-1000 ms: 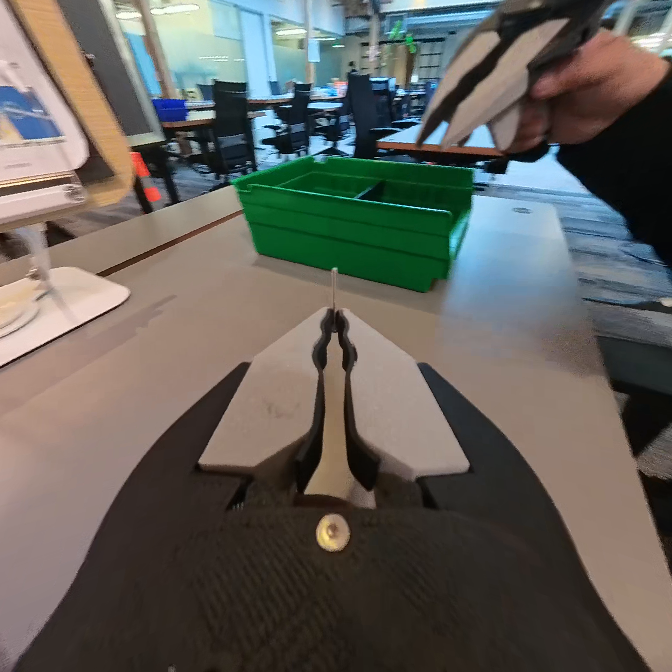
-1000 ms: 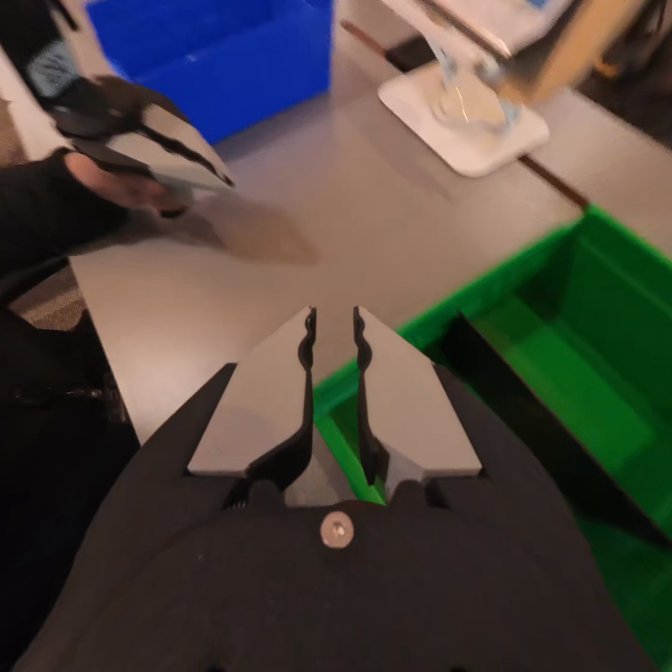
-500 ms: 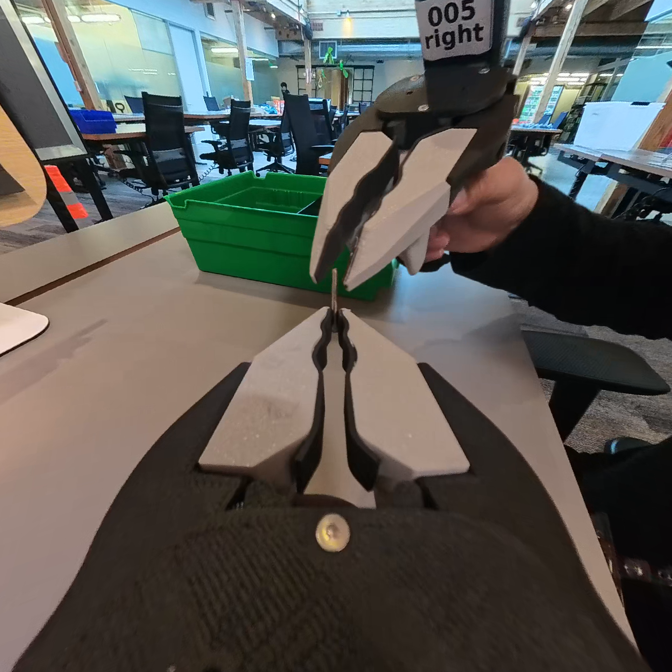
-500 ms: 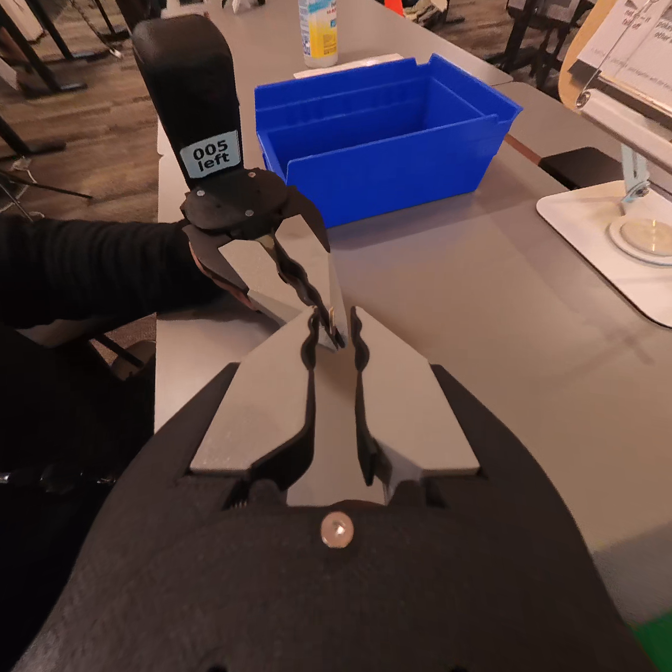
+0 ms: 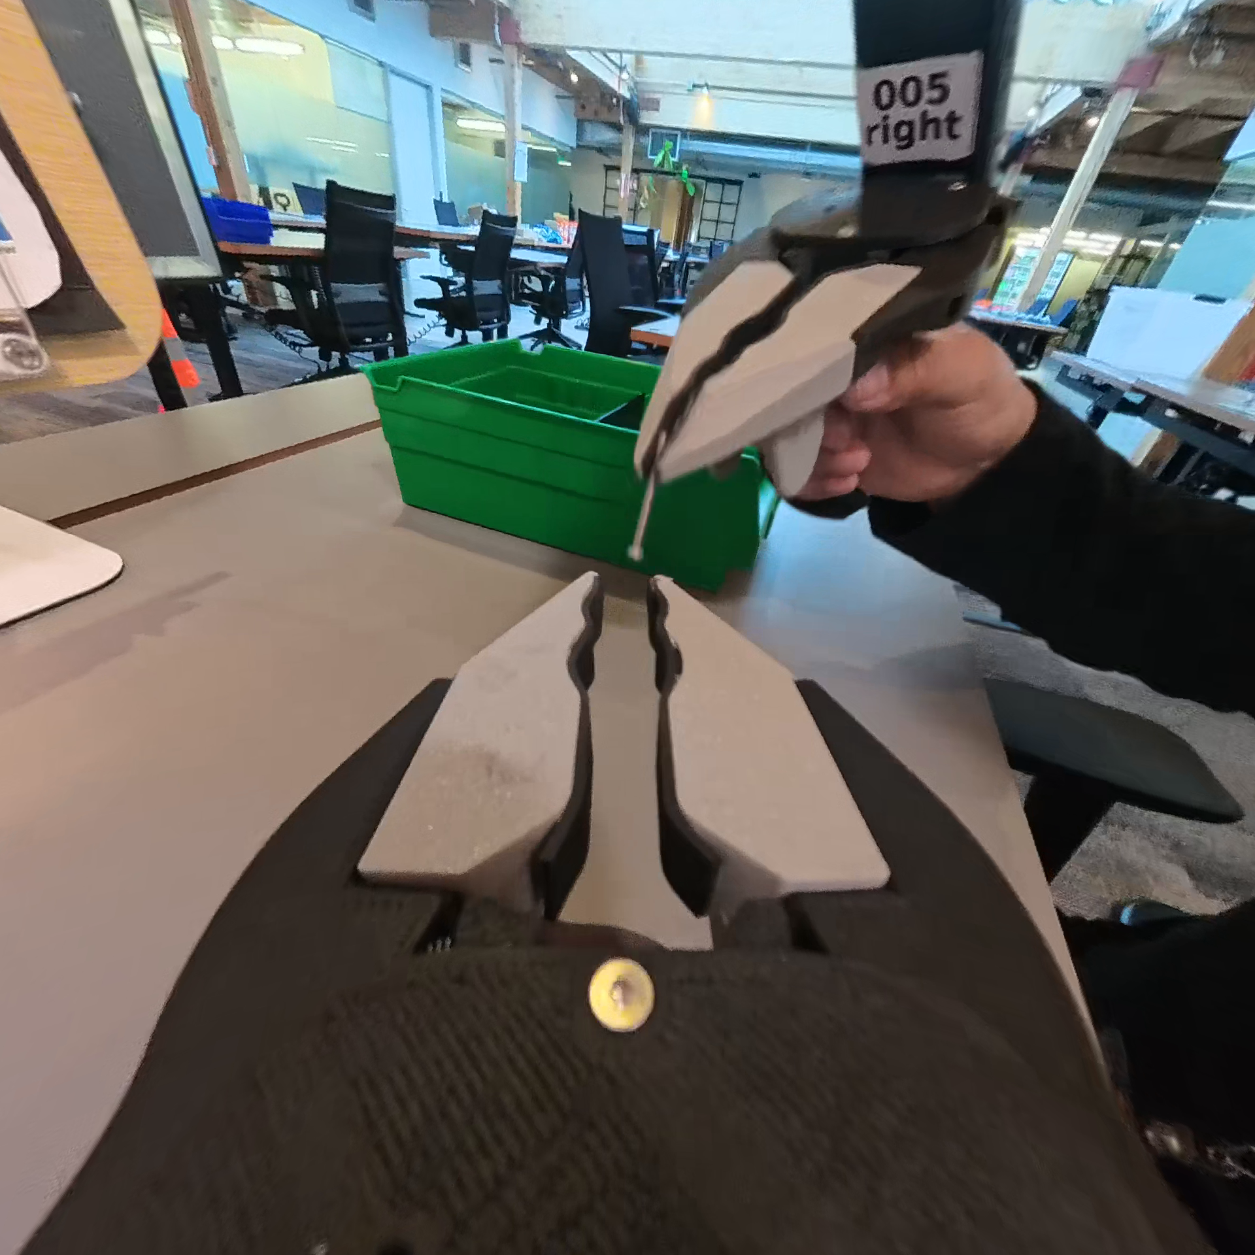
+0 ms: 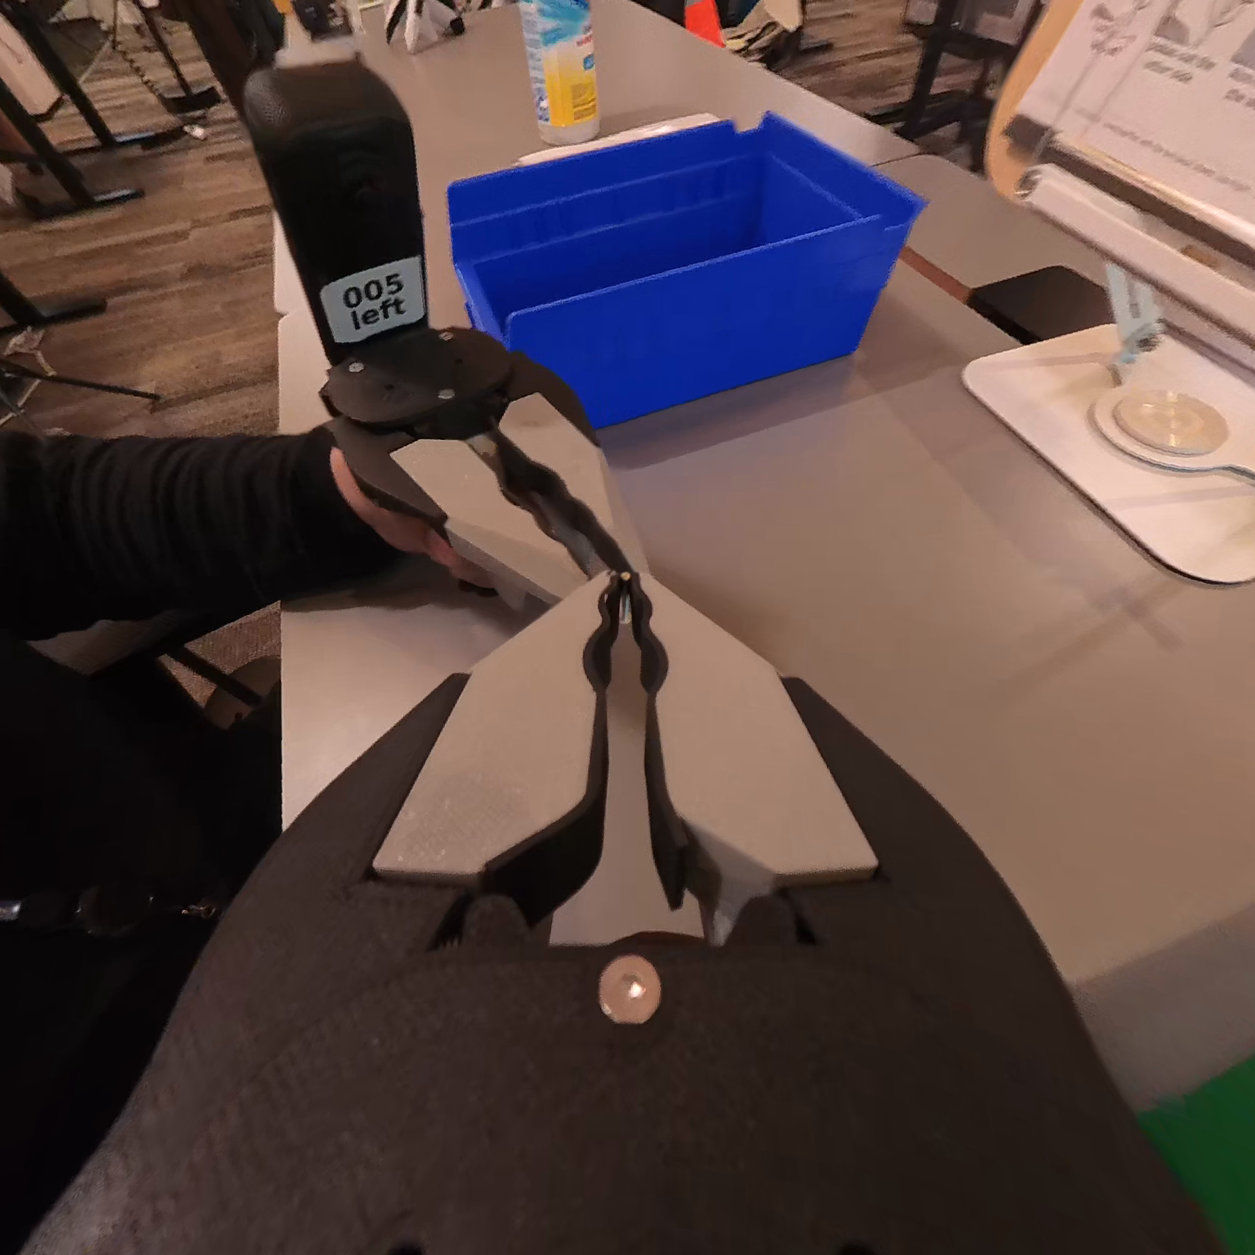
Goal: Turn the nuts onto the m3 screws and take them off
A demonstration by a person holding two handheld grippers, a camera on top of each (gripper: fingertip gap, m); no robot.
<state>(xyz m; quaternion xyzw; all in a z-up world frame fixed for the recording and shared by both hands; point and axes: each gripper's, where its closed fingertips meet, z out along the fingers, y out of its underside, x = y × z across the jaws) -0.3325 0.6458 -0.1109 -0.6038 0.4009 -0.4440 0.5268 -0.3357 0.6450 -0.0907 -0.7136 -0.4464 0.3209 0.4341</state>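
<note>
The left gripper (image 5: 625, 587) hovers over the grey table (image 5: 271, 611) with its jaws parted and nothing between them. Just above, the right gripper (image 5: 648, 468) (held in a hand (image 5: 930, 414)) pinches a thin screw (image 5: 640, 516) that hangs down, head lowest, before the green bin (image 5: 502, 462).

Bins and clutter on my grey table (image 6: 917, 611)

At my twelve o'clock, open blue plastic bin (image 6: 679, 326); white-and-yellow bottle (image 6: 560, 68) beyond it; green plastic bin (image 5: 543, 468) elsewhere.
</note>
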